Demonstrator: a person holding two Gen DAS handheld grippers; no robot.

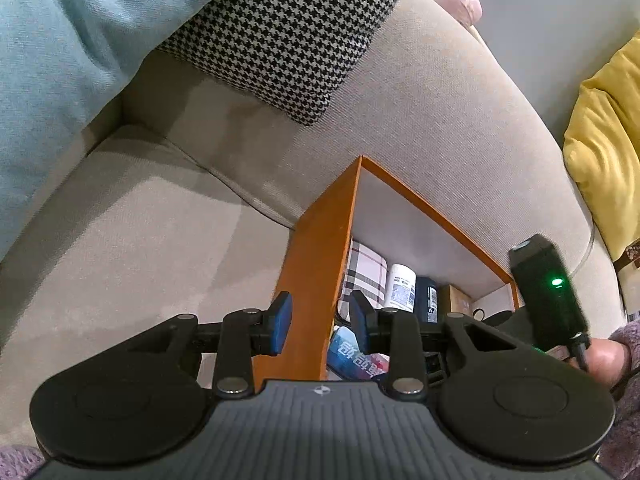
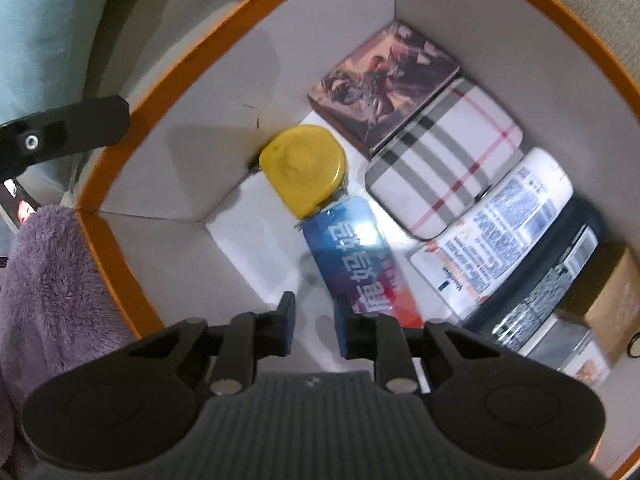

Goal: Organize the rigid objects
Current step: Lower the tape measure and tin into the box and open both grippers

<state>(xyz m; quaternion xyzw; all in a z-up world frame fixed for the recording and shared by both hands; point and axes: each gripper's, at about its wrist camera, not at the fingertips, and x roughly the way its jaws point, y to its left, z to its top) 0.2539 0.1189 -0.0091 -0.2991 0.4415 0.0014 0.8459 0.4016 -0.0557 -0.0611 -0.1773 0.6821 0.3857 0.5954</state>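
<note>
An orange-rimmed white box [image 2: 132, 284] sits on a beige sofa. In the right wrist view it holds a yellow tape measure [image 2: 302, 168], a blue card [image 2: 360, 260], a picture-printed box [image 2: 384, 84], a plaid case [image 2: 444, 168], a white bottle [image 2: 496, 228], a dark bottle [image 2: 548, 280] and a brown carton [image 2: 608, 300]. My right gripper [image 2: 314, 326] hangs open and empty over the box, just above the blue card's near end. My left gripper [image 1: 320, 320] is open, its jaws astride the box's orange wall [image 1: 316, 264]; the plaid case [image 1: 366, 276] shows inside.
The beige sofa seat [image 1: 140, 232] lies left of the box. A houndstooth cushion [image 1: 280, 28], a light blue cushion [image 1: 60, 40] and a yellow cushion [image 1: 604, 144] lean on the backrest. A purple fleece sleeve [image 2: 52, 288] is at the box's left rim.
</note>
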